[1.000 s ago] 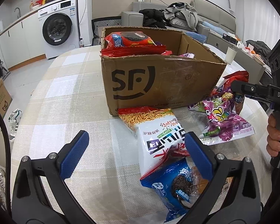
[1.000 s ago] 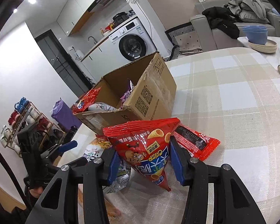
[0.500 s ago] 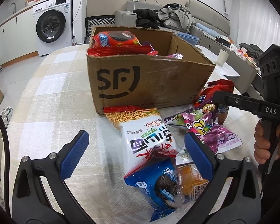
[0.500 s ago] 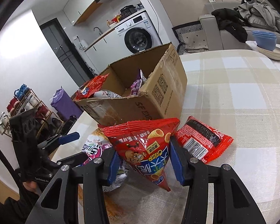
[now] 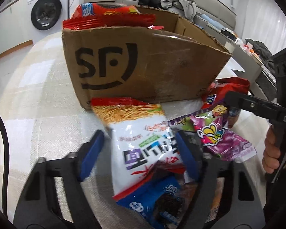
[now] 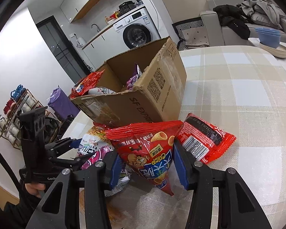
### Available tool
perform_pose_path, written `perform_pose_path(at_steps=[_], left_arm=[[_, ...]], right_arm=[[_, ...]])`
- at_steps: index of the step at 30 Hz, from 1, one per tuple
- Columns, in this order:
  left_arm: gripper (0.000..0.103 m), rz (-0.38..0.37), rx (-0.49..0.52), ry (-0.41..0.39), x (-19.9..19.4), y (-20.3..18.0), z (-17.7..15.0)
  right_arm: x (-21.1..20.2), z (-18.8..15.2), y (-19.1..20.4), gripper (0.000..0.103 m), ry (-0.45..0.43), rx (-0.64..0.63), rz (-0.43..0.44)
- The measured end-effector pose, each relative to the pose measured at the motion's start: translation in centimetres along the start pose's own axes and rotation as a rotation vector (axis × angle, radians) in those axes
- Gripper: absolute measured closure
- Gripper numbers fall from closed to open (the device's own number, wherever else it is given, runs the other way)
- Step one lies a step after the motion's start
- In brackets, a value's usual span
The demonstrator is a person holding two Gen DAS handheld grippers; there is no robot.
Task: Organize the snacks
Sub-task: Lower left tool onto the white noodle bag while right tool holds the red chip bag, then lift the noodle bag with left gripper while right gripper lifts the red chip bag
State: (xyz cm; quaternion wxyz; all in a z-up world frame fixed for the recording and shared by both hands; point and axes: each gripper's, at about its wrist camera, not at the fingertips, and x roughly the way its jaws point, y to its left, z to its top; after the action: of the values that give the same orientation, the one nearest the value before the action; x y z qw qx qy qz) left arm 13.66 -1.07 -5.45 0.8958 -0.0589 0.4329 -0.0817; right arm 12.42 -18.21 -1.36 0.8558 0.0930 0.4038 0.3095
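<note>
1. Since a second ago my left gripper (image 5: pixel 139 154) has pushed forward and its jaws have narrowed around the white noodle-snack bag (image 5: pixel 141 141); the cardboard box (image 5: pixel 143 63) now looms much closer.
2. Left wrist view: my blue pads sit on either side of the white bag, apart and not yet pinching, though blur hides whether they touch it. The bag lies on the table (image 5: pixel 28 118) just in front of the box's near wall, overlapping a blue cookie pack (image 5: pixel 154 200) below it and a purple candy bag (image 5: pixel 219 137) to its right. Red packets (image 5: pixel 108 15) already stand in the box's far left corner.
3. Right wrist view: my right gripper (image 6: pixel 146 164) is clamped on the red cone-snack bag (image 6: pixel 148 152), holding it just above the table near the box's front corner. A flat red packet (image 6: pixel 204 139) lies beside it, toward the table's right side.
4. Risk, left: the white bag is puffy and slick, so closing near its side seams could let it squirt out, or drag the blue pack beneath along.
5. Risk, right: I hold the red bag by its lower, narrow end, so it may swing and catch the box rim when lifted over.
6. Both grippers work close together near the box front; they could collide.
</note>
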Motion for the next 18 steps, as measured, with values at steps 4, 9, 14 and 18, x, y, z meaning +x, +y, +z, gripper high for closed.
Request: perform_pose_path(at_steps=[4,9,14,18], left_arm=[[0.046,-0.003,-0.002,-0.004,0.1,-0.1,0.3],[0.051,-0.012,-0.007,-0.012,0.3,-0.2,0.8],[0.053,-0.014,-0.011,-0.026,-0.3,-0.1,1.0],[0.054,-0.020,-0.013,-0.045,-1.1,0.3,0.9]], right_arm=[[-0.1,0.1,-0.6,0.051,0.006,0.022,0.003],[-0.4,0.2,-1.5,0.051,-0.014,0.062,0.024],[-0.3,0.2,-1.3,0.055,-0.037,0.053,0.025],[-0.6,0.2,-1.1,0.058,-0.044,0.031,0.030]])
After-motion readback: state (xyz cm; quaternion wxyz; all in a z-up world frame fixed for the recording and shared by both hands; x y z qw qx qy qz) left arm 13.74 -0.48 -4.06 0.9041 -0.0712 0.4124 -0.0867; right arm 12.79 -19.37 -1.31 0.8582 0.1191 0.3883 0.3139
